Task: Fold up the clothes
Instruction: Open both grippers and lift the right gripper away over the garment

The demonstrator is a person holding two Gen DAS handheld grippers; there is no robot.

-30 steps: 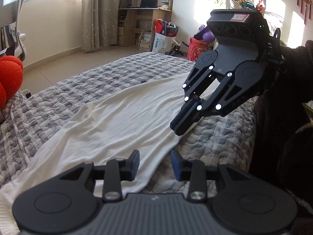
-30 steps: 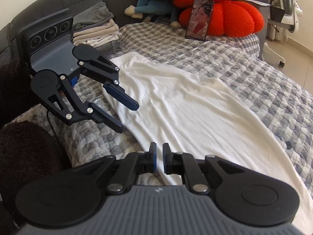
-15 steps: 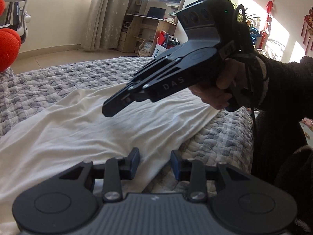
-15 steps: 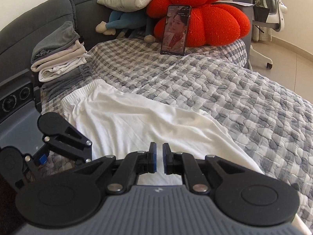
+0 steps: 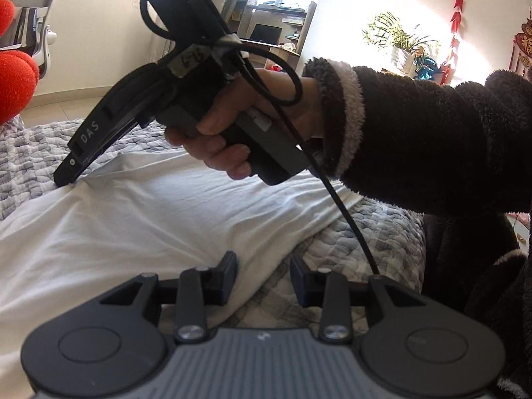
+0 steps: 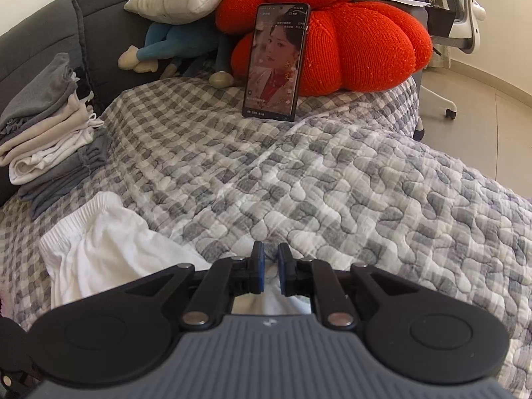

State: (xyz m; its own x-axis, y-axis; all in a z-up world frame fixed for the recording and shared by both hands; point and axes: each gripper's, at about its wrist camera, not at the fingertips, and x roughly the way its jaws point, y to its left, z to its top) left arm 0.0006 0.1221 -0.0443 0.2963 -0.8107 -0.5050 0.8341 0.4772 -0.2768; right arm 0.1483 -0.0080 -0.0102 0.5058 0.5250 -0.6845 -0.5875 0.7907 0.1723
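In the right wrist view, a stack of folded clothes (image 6: 50, 126) sits far to the left of the right claw (image 6: 271, 267), against the grey sofa back (image 6: 50, 26). The white garment (image 6: 109, 249) lies on the quilted bed cover (image 6: 332, 183), its ribbed hem just left of and ahead of the claw, the cloth running back under the claw's tips. The right claw's jaws are opening, a narrow gap between the blue pads (image 6: 258, 266); white cloth shows below that gap, but whether the pads pinch it cannot be told. Straight ahead, a phone (image 6: 274, 63) leans upright against a red cushion (image 6: 349, 43).

In the left wrist view, the right claw's tip touches the garment's far edge, up and left of the left claw (image 5: 262, 279). A hand (image 5: 232, 126) in a dark fleece sleeve (image 5: 415, 139) grips its handle. The left claw stands released, jaws apart, low over the garment's near edge: white cloth under its left pad (image 5: 229, 276), bed cover under its right.
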